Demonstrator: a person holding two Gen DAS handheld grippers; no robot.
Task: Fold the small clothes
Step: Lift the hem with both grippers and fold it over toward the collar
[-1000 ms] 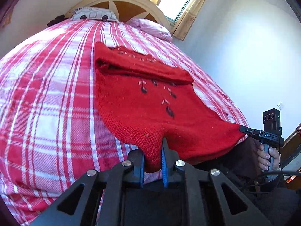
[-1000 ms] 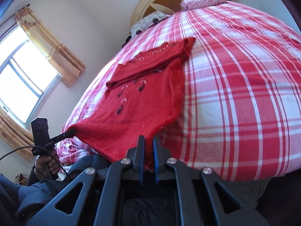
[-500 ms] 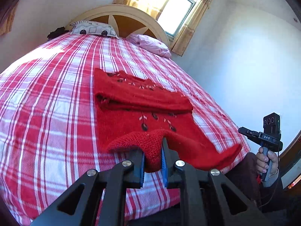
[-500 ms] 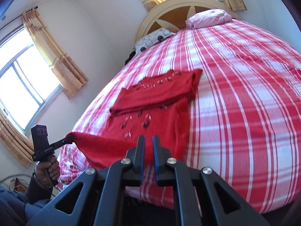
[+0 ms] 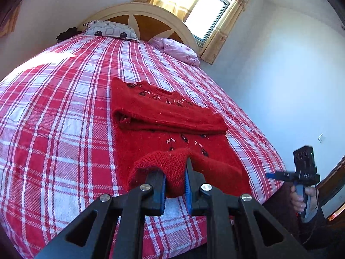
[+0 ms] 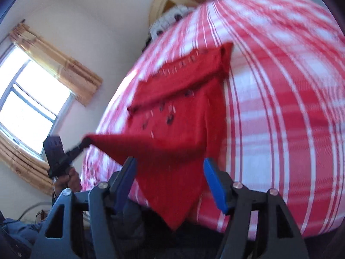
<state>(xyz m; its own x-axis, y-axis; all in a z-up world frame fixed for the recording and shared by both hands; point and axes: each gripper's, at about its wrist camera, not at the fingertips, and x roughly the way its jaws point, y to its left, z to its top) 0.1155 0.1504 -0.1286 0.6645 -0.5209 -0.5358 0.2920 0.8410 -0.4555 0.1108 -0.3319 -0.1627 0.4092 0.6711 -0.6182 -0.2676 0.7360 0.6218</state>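
One red sweater point(image 5: 170, 116) lies ahead of the fingers on one bed point(image 5: 54, 129) with a red-and-white checked cover. Two pillows are counted beyond the fingertips at the far end: one patterned pillow point(image 5: 110, 29) and one pink pillow point(image 5: 179, 50), before one headboard point(image 5: 148, 19). One window point(image 5: 207, 15) with curtains stands past the fingertips, upper right.

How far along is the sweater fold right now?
Done: the top of the red sweater is folded over on the plaid bed. In hand: the left tongs pinch the hem corner; the right tongs are opening, pads off the other corner. Left: carry the hem up.
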